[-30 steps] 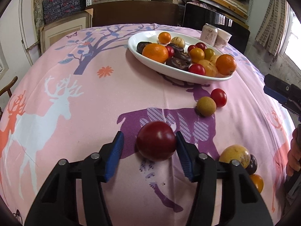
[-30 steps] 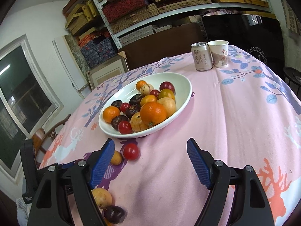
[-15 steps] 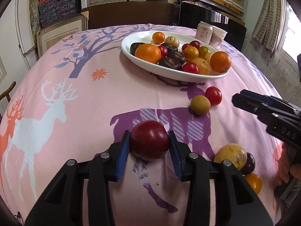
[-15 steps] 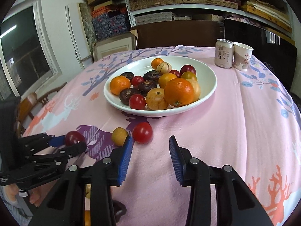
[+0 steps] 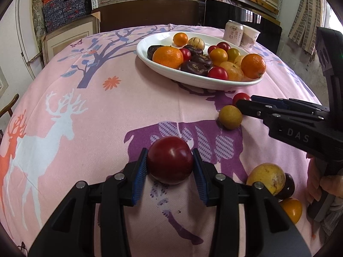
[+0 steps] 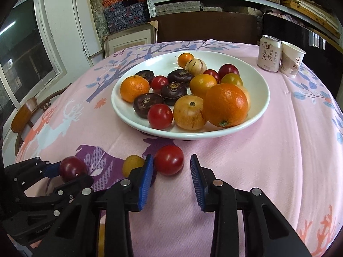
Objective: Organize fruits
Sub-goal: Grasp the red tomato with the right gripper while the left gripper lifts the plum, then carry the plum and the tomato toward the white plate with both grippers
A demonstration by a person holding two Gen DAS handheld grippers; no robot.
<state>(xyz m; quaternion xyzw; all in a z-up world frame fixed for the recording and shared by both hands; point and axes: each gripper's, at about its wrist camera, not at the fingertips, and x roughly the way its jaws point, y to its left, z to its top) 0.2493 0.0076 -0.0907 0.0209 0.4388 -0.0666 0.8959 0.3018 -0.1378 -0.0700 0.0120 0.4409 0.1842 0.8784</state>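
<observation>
My left gripper [image 5: 170,166] is shut on a dark red plum [image 5: 170,160], low over the pink tablecloth; it also shows in the right wrist view [image 6: 71,168]. My right gripper [image 6: 171,167] is open around a red tomato [image 6: 169,159], which touches its left pad; a small yellow-brown fruit [image 6: 133,163] lies just left of that finger. The white bowl [image 6: 260,98] beyond holds oranges, tomatoes, dark fruits and pale fruits. In the left wrist view the right gripper [image 5: 242,105] reaches in from the right beside the tomato [image 5: 241,97] and yellow-brown fruit [image 5: 230,116].
A yellow fruit [image 5: 265,178], a dark fruit [image 5: 288,188] and a small orange fruit [image 5: 291,209] lie near the table's front right. A drink can [image 6: 269,53] and a paper cup [image 6: 292,61] stand behind the bowl. A wooden chair [image 6: 30,111] is at the left.
My left gripper closed onto the plum. My right gripper narrowed, moved forward and down toward the red tomato, and now brackets it.
</observation>
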